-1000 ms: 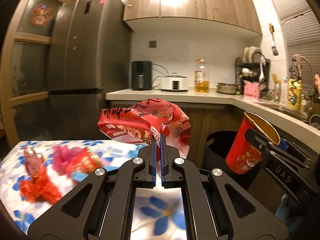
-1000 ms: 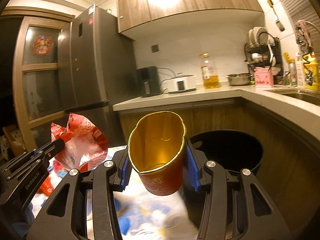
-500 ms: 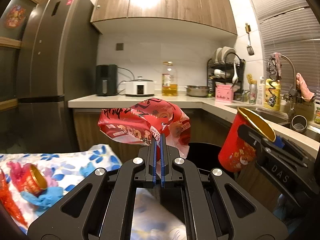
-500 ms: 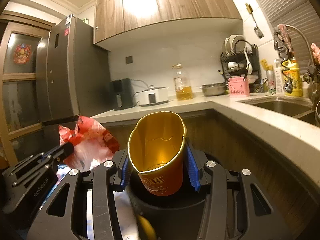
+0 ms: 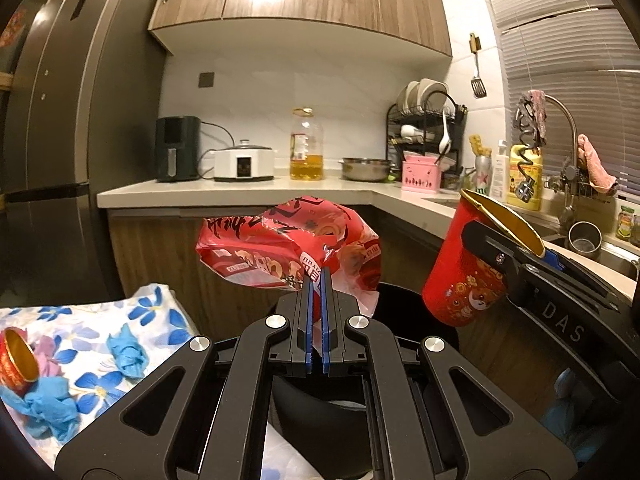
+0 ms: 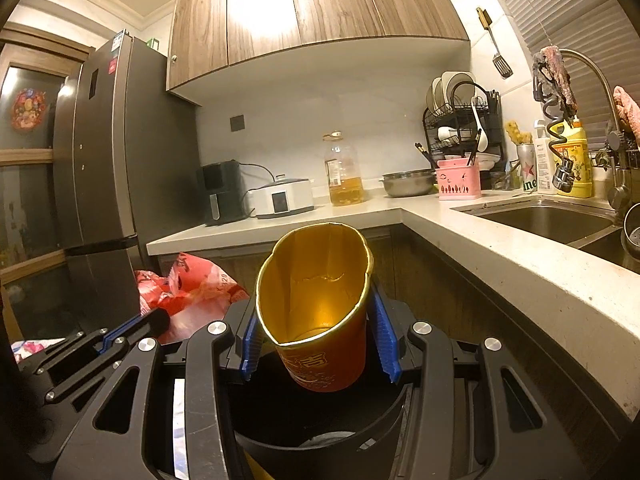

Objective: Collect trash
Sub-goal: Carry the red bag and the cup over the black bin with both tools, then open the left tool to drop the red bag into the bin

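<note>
Left wrist view: left gripper (image 5: pixel 316 276) fingers pinched tight on red wrapper (image 5: pixel 280 248), held over black bin (image 5: pixel 408 304). Right gripper (image 5: pixel 508 256) at right, clamping red cup (image 5: pixel 460 280). Floral cloth (image 5: pixel 100 328) at left bears second cup (image 5: pixel 16 360), blue tissues (image 5: pixel 126 356).

Right wrist view: right gripper (image 6: pixel 320 328) fingers half-spread, gripping cup (image 6: pixel 320 312), rim squashed oval, above bin (image 6: pixel 320 428) mouth. Wrapper (image 6: pixel 188 292) left, in left gripper (image 6: pixel 156 320).

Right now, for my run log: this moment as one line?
left tongs: shut on snack bag | right tongs: gripping paper cup | both above bin
</note>
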`<state>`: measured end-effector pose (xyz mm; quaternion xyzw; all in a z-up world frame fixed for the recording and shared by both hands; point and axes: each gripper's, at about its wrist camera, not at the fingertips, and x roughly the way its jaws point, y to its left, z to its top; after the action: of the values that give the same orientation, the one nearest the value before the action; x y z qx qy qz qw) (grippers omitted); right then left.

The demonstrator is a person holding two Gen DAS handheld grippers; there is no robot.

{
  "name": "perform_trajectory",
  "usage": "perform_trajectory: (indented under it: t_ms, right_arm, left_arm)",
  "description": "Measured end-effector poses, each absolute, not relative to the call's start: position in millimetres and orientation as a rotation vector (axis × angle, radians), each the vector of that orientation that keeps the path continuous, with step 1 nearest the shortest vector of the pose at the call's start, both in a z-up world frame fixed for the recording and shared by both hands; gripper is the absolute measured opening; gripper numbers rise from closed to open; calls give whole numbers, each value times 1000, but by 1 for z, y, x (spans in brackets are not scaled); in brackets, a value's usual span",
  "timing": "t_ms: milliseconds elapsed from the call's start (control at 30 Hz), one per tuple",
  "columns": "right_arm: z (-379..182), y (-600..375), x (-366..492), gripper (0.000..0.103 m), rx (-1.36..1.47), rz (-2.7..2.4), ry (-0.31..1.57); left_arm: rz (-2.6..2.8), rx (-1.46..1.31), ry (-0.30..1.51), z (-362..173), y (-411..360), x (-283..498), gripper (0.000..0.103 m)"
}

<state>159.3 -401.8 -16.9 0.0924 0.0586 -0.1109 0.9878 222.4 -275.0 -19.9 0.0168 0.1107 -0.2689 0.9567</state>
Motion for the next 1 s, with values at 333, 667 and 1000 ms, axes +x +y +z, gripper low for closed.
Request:
perform_trajectory:
  t_ms: [333,667,1000]
  right_arm:
    - [-24,-404,178,48,183,-203,153]
    - [-32,-406,192,51,181,-194,172]
    - [-41,-414,197,63,210,-198,185]
  left_arm:
    - [-561,37,261,-32,-283,240,2]
    - [-583,30,285,-42,-285,253,2]
    - [-615,42,315,-54,-293,264,4]
